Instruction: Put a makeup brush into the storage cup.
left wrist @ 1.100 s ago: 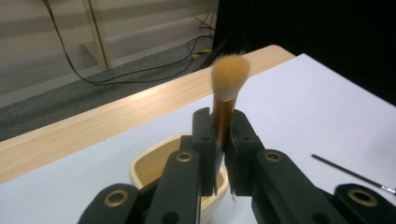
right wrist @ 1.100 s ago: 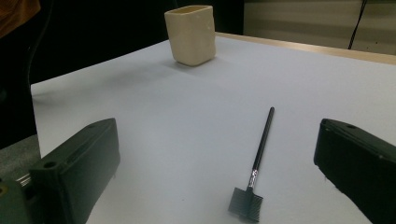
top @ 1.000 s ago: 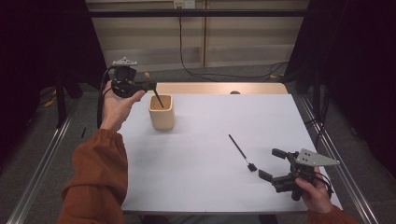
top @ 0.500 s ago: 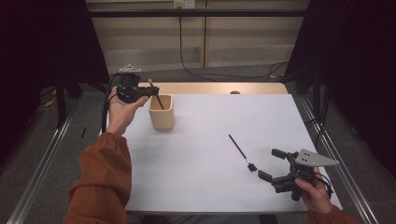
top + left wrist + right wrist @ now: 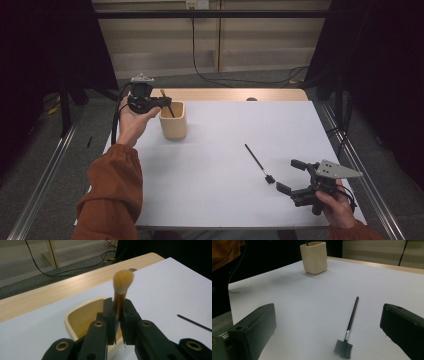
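Observation:
My left gripper (image 5: 162, 101) is shut on a makeup brush (image 5: 123, 282) with tan bristles and a copper ferrule, bristles pointing up. It hovers just over the cream cup (image 5: 173, 121) at the table's far left, and the brush's dark handle (image 5: 170, 110) slants down into the cup. A thin black brush (image 5: 258, 162) with a small flat comb head lies on the white table at the right. My right gripper (image 5: 290, 176) stands open just right of that comb head, apart from it. The right gripper view has the black brush (image 5: 351, 320) lying between the wide-apart jaws.
The white tabletop (image 5: 225, 145) has open room between the cup and the black brush. A wooden strip (image 5: 235, 94) runs along the far edge. Metal rails flank the table, and cables lie on the floor beyond.
My left hand has come down and a little to the right, bringing the held brush lower so its handle reaches into the cup. The right gripper has stayed put.

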The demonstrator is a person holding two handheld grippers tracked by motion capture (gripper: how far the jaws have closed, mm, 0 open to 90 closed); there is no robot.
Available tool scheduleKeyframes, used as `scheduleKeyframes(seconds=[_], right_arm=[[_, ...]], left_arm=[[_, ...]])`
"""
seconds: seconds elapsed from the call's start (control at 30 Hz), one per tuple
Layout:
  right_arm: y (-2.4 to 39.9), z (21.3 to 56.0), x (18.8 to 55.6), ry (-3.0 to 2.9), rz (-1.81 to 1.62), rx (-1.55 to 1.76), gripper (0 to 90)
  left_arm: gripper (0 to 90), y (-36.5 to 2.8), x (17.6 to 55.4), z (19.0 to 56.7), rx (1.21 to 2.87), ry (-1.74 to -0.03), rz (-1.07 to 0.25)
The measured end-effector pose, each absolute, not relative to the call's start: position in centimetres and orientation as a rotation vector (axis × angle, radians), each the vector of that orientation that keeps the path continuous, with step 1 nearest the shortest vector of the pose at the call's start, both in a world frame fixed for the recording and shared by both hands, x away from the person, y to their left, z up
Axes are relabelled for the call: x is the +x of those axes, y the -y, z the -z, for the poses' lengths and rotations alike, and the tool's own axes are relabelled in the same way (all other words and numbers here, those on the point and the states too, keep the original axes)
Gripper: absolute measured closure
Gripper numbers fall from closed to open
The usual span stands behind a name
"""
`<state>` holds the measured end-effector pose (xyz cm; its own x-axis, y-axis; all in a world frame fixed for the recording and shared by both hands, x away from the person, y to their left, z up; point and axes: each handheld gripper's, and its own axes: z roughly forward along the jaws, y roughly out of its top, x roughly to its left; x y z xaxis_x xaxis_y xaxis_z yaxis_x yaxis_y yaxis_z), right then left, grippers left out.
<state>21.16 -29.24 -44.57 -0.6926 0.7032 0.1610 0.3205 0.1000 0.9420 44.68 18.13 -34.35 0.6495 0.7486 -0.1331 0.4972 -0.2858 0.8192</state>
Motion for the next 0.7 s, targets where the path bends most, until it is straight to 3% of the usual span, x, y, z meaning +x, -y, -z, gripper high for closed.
scheduleKeyframes(seconds=[0.7], right_arm=[[29.3, 44.5, 21.1, -2.048, -1.622, 1.007, 0.4]], left_arm=[[83.7, -18.0, 44.5, 36.0, 1.92, -0.983, -0.356]])
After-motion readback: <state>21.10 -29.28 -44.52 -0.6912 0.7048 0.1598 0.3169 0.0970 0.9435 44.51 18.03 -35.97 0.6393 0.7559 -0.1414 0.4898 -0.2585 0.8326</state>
